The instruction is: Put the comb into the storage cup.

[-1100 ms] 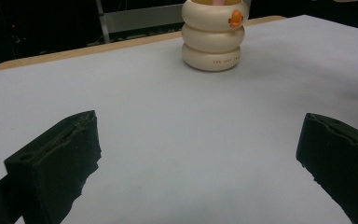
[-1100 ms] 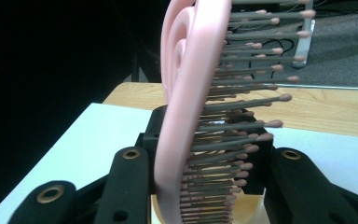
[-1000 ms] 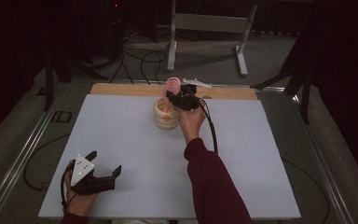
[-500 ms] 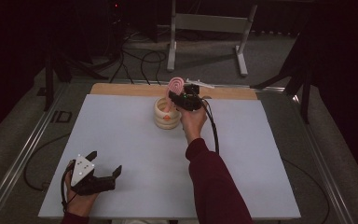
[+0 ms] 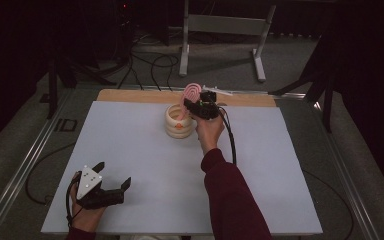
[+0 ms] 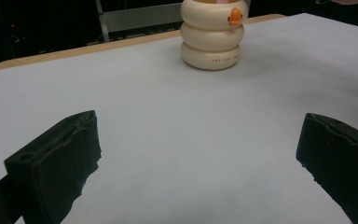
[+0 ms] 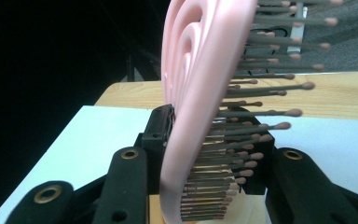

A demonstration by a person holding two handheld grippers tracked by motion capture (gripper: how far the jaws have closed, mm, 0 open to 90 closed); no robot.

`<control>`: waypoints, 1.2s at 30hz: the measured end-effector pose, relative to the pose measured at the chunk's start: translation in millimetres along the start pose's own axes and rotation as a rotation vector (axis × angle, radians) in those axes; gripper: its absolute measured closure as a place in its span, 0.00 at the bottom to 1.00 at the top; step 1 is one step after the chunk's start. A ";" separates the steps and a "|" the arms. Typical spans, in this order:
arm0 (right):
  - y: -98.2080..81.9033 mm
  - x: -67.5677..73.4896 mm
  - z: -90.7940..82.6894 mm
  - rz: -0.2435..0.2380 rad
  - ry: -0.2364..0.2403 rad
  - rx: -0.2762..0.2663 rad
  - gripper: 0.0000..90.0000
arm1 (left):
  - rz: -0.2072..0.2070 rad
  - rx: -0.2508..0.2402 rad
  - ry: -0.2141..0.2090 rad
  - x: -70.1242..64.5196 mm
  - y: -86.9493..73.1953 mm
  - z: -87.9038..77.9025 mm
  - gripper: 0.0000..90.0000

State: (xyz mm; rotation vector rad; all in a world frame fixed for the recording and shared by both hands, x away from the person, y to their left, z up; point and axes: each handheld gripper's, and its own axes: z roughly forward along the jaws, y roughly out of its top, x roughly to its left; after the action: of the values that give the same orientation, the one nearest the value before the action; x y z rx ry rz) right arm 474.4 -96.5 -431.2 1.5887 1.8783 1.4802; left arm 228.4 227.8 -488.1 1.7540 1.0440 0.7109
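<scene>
My right gripper (image 5: 196,104) is clamped on a pink hairbrush (image 5: 190,93), 1 jaw against its back and the other in among its bristles (image 7: 242,140). I hold the brush upright over the cream ringed cup (image 5: 179,121) at the far middle of the white table (image 5: 145,165), handle dipping inside. My left gripper (image 5: 111,186) rests near the front left corner, jaws wide apart, nothing between them.

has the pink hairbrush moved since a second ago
Yes, slightly: the pink hairbrush, gripped by the right gripper, has risen a little above the cream holder.
</scene>
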 end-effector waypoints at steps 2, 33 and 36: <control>0.0 -0.2 0.0 0.000 0.000 0.000 0.70 | 0.001 0.001 0.000 -0.2 -0.1 0.3 0.00; -2.3 -16.1 -6.2 -0.062 -0.011 0.035 0.64 | 0.003 0.009 0.002 -0.7 -0.9 1.6 0.00; -2.4 -16.5 -6.7 -0.071 -0.008 0.039 0.61 | 0.003 0.007 0.003 -0.7 -0.7 1.3 0.00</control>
State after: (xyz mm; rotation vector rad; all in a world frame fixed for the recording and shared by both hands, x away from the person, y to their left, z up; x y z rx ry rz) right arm 474.1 -113.6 -436.5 1.5264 1.9495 1.4137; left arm 228.9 226.8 -489.3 1.7615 1.0472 0.7123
